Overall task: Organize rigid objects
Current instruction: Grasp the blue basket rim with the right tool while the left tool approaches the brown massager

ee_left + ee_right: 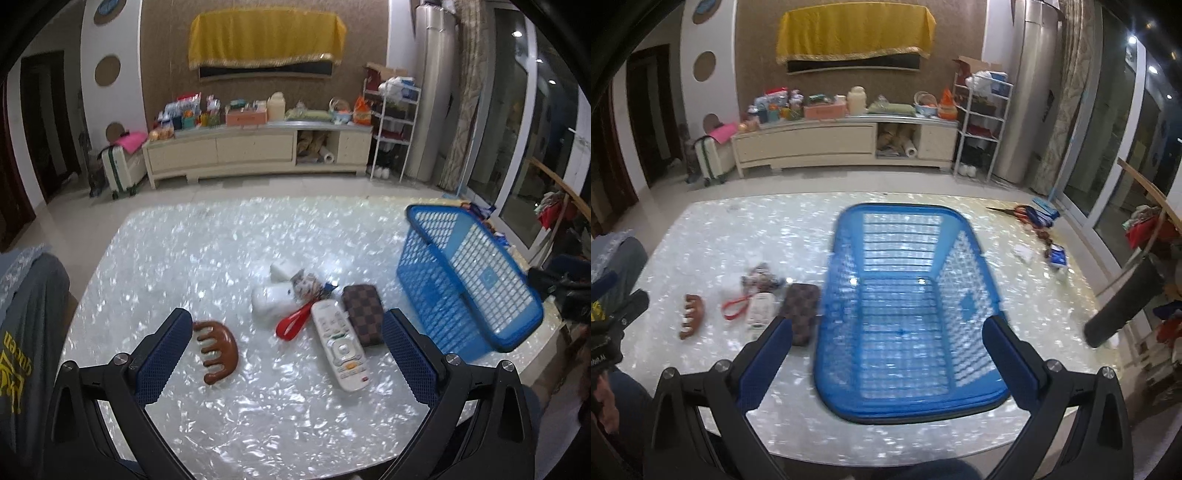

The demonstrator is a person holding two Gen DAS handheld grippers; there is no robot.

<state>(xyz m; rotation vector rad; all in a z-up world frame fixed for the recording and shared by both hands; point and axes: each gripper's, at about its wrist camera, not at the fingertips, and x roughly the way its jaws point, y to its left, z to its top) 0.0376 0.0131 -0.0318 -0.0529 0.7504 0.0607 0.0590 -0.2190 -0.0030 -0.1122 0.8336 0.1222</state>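
1. Left wrist view: the left gripper (287, 334) hangs with its jaws wide apart and nothing between them. The remote (340, 345) lies just ahead, long axis running away from it toward the table's (184, 251) far edge, touching the checkered case (364, 308).
2. Right wrist view: the right gripper (888, 338), also spread and empty, faces the empty blue basket (905, 410) by the near edge. I judge the left nearer the remote.

Place: home living room
Landmark: long cream TV cabinet (258, 151), cluttered with household goods
Left of cabinet: suitcase (120, 168)
Right of cabinet: shoe rack (393, 133)
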